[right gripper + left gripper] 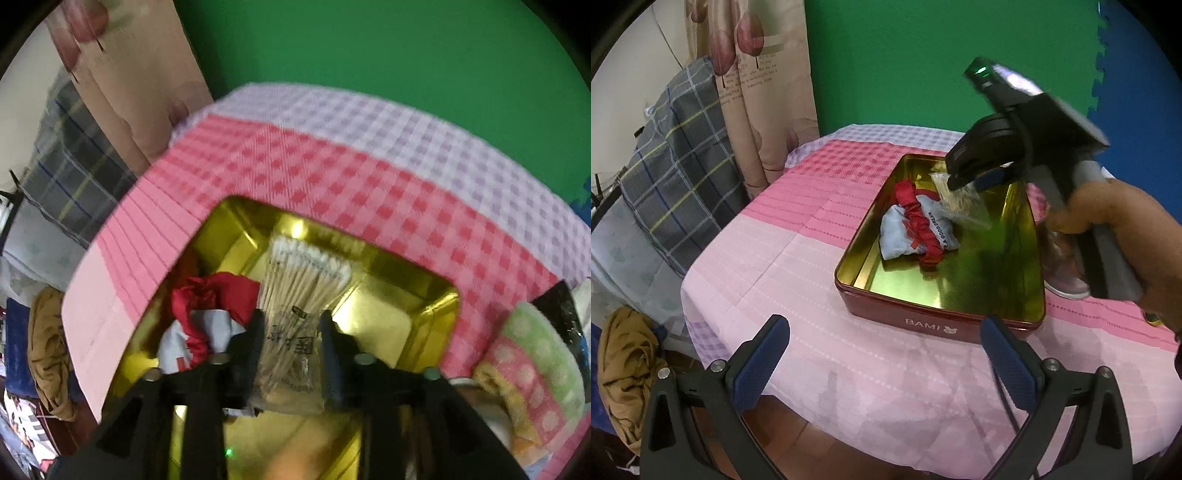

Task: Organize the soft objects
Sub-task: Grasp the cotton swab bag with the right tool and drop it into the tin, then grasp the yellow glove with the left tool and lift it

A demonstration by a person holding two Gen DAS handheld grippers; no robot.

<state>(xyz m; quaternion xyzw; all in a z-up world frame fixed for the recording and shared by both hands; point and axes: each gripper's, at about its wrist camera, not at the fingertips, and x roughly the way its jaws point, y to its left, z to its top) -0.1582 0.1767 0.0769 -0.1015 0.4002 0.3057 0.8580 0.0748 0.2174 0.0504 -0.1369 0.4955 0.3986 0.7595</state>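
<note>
The clear packet of cotton swabs (pixel 295 295) hangs over the far end of the gold-lined red tin (pixel 1034 236), tilted, between the pads of the right tongs (pixel 291 347), which sit on either side of it; whether they press it I cannot tell. Beside it in the tin lie a pale blue cloth pouch (pixel 905 236) and a red scrunchie (pixel 916 218). The left tongs (pixel 882 365) stand wide apart and empty over the pink checked surface (pixel 768 266). A folded dotted towel (pixel 532 362) lies right of the tin.
</note>
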